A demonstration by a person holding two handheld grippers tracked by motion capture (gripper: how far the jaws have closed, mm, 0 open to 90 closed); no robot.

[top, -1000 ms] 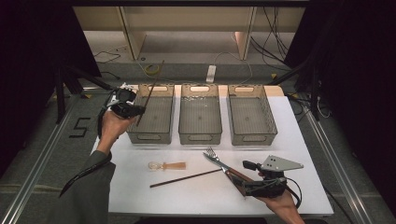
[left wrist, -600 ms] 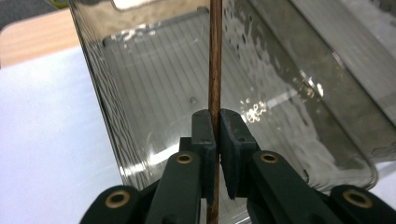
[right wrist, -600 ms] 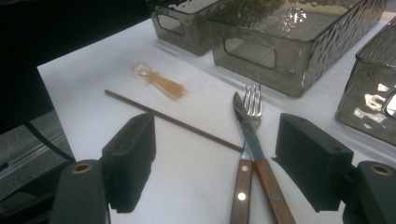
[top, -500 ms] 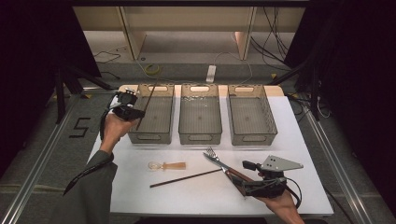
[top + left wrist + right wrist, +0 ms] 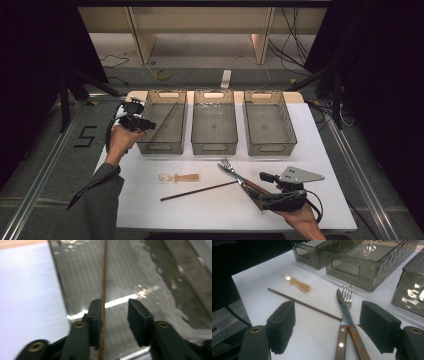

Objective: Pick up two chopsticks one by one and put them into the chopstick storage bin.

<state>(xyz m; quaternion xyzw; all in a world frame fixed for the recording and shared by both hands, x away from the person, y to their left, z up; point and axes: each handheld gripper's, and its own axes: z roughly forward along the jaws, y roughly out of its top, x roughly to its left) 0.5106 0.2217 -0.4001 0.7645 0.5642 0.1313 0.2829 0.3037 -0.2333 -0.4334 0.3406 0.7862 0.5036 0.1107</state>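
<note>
The left tool (image 5: 142, 121), at 10 o'clock on the table (image 5: 330, 150), has just been opening its jaws; a chopstick (image 5: 103, 290) stands between them along the left pad, free of the other, lying slantwise in the left bin (image 5: 150, 135). The right tool (image 5: 327, 325), at 5 o'clock, gapes wide around the handles of a knife (image 5: 344, 307) and fork (image 5: 347, 293), gripping neither. A second chopstick (image 5: 197, 191) and a spoon (image 5: 179, 177) lie at 7 o'clock.

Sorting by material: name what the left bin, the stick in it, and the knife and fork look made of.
Left bin: likely smoky translucent plastic, glossy; rippled walls catch highlights.
Stick: probably wood or bamboo; thin, matt brown.
Knife and fork: shiny metal heads, wood-looking brown handles with pale rivets.
</note>
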